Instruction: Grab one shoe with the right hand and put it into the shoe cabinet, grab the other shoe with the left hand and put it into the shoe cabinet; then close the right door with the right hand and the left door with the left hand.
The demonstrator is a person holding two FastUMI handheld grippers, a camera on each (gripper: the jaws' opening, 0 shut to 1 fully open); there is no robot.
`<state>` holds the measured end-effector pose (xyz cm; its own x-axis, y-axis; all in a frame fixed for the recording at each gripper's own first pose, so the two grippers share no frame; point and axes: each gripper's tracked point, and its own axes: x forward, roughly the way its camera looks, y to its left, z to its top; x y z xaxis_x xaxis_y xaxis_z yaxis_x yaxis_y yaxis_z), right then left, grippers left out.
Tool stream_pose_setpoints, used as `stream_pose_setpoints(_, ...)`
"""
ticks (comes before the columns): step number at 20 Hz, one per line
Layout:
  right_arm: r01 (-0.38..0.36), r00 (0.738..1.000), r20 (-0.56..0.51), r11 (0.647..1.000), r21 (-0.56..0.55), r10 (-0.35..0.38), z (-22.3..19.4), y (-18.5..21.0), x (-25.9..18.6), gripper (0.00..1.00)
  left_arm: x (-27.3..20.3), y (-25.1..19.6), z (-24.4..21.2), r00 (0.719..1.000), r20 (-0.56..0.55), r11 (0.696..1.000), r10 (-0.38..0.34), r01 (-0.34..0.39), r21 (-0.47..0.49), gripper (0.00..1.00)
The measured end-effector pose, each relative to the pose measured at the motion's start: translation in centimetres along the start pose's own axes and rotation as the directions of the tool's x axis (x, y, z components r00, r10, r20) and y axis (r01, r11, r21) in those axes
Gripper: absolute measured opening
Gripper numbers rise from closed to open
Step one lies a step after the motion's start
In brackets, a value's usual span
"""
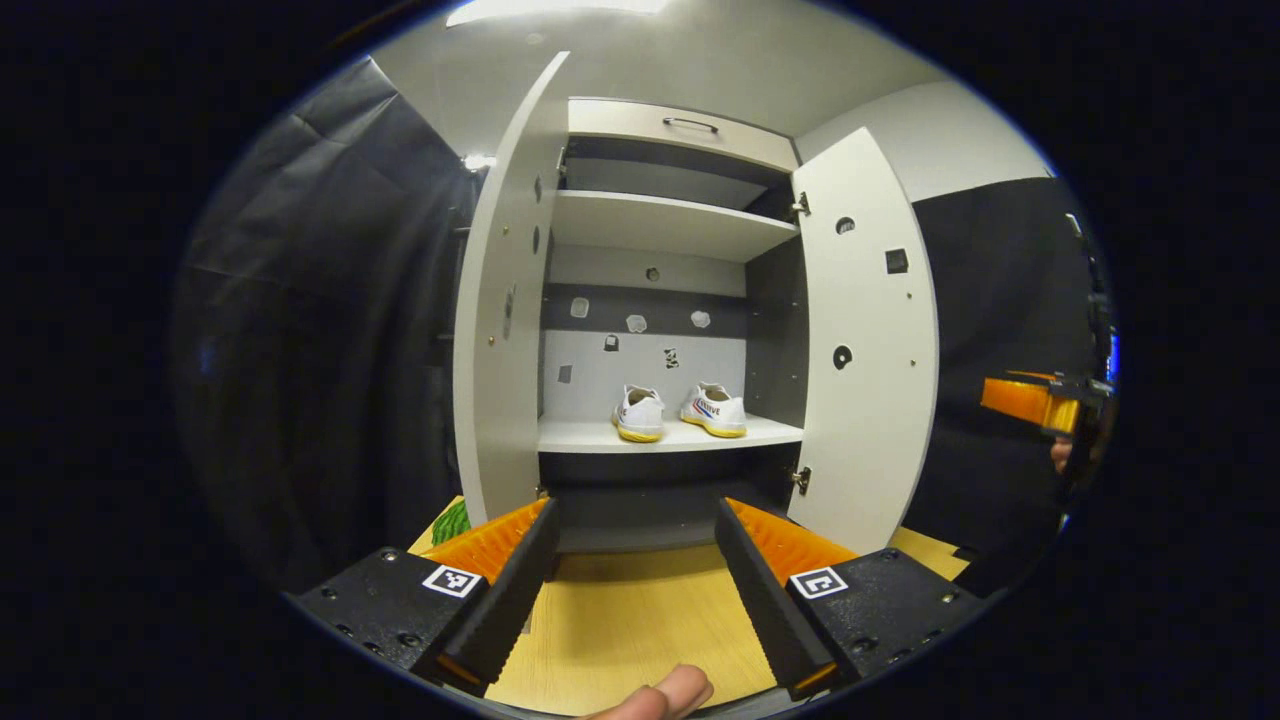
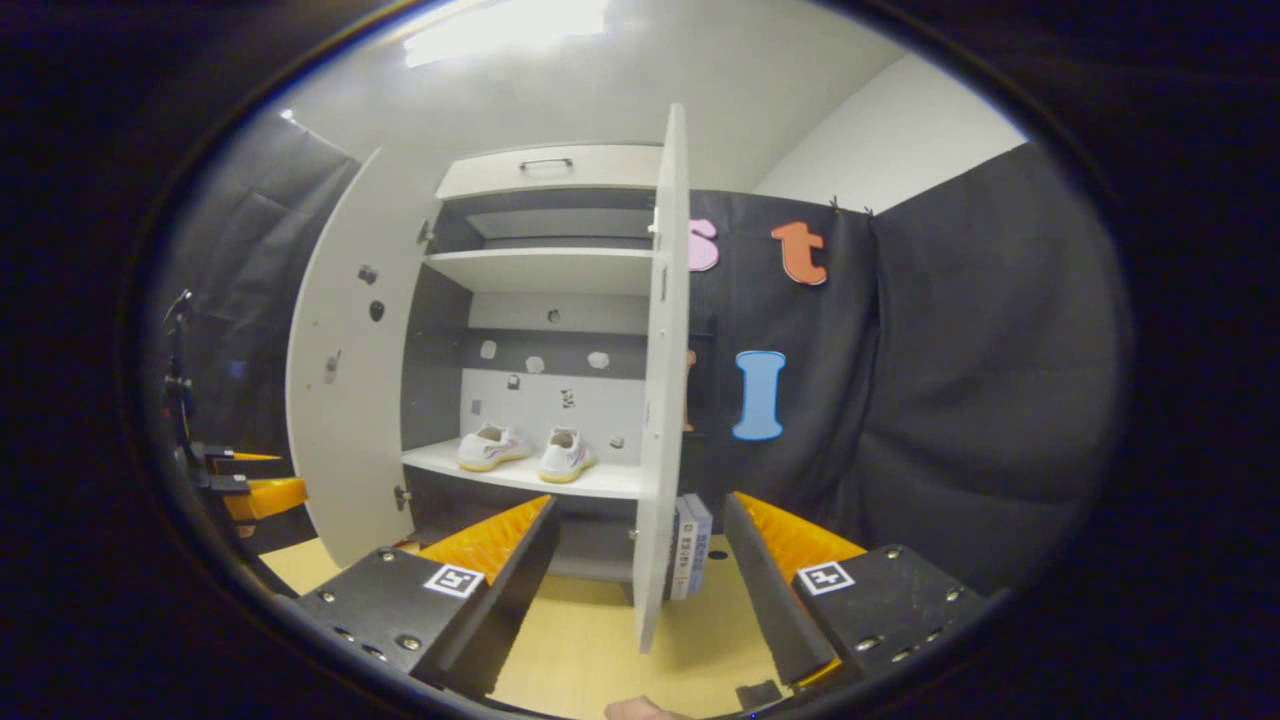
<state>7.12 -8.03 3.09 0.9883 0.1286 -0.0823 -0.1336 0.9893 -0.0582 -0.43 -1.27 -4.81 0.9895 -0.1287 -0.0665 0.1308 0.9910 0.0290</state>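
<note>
Cabinet [image 1: 660,300] is standing open on the yellow wooden table [image 1: 620,620], facing the left gripper view head-on. Both doors are swung wide: the left door [image 1: 500,320] is reaching out on that view's left, the right door [image 1: 865,340] on its right. In the right gripper view the cabinet [image 2: 540,270] is sitting left of centre, and the right door [image 2: 665,380] is showing edge-on, just in front of the camera and between its two fingers.

Two white shoes are sitting side by side on the lower shelf [image 1: 670,434], heels toward the camera: the left shoe [image 1: 639,413] with a yellow sole, the right shoe [image 1: 714,409] just beside it. In the right gripper view the pair is showing as [image 2: 490,448] and [image 2: 565,455].

Left tongs [image 1: 635,525] are hanging over the table, fingers spread wide, gripping nothing. Right tongs [image 2: 640,525] are likewise apart, straddling the door's edge without touching it.

A small stack of books [image 2: 690,545] is standing upright behind the right door.
</note>
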Motion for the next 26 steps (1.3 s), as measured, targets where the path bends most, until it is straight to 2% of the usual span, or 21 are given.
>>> stream_pose_setpoints(3, 0.041, 0.999, -0.029, 0.999, -0.002, -0.041, 0.4, -4.9, 2.2, 0.98, 0.2, -1.0, -1.4, 0.999, -0.017, 0.999, -0.035, 0.036, 0.007, 0.96)
stream_pose_setpoints(4, 0.064, 0.997, -0.034, 0.998, -0.005, -0.064, 0.5, -6.5, 2.7, 0.98, 0.2, -1.0, -1.8, 0.999, -0.025, 0.999, -0.043, 0.043, 0.011, 0.93)
stream_pose_setpoints(5, 0.087, 0.995, -0.040, 0.996, -0.007, -0.087, 0.8, -8.5, 3.3, 0.98, 0.3, -1.0, -1.9, 0.999, -0.025, 0.999, -0.043, 0.044, 0.013, 0.96)
stream_pose_setpoints(9, 0.157, 0.986, -0.056, 0.987, 0.044, -0.155, 1.8, -13.9, 5.6, 0.98, 0.3, -0.8, -2.7, 0.998, -0.023, 0.999, -0.052, 0.052, 0.001, 0.96)
stream_pose_setpoints(13, 0.192, 0.980, -0.049, 0.981, -0.011, -0.193, 2.9, -18.9, 8.1, 0.98, 0.1, -0.6, -3.1, 0.999, -0.017, 0.999, -0.050, 0.050, 0.005, 0.96)
stream_pose_setpoints(17, 0.174, 0.984, -0.030, 0.983, -0.054, -0.176, 4.2, -20.1, 10.6, 0.98, -0.1, -0.6, -3.9, 0.999, -0.011, 0.998, -0.042, 0.042, 0.037, 0.96)
stream_pose_setpoints(22, 0.119, 0.992, -0.042, 0.991, -0.060, -0.122, 5.1, -17.9, 14.2, 0.98, -0.2, -0.5, -3.3, 0.999, 0.009, 0.998, -0.040, 0.040, 0.049, 0.96)
stream_pose_setpoints(23, 0.105, 0.993, -0.045, 0.992, -0.067, -0.108, 5.2, -17.2, 14.7, 0.98, -0.2, -0.2, -3.2, 1.000, 0.011, 0.998, -0.029, 0.028, 0.048, 0.93)
stream_pose_setpoints(25, 0.089, 0.994, -0.054, 0.993, -0.081, -0.094, 5.1, -16.2, 15.5, 0.98, -0.2, 0.1, -3.2, 1.000, 0.012, 0.999, -0.020, 0.019, 0.040, 0.96)
stream_pose_setpoints(26, 0.084, 0.994, -0.056, 0.993, -0.086, -0.089, 5.1, -15.9, 15.8, 0.98, -0.2, 0.3, -3.2, 1.000, 0.011, 0.999, -0.017, 0.017, 0.037, 0.93)
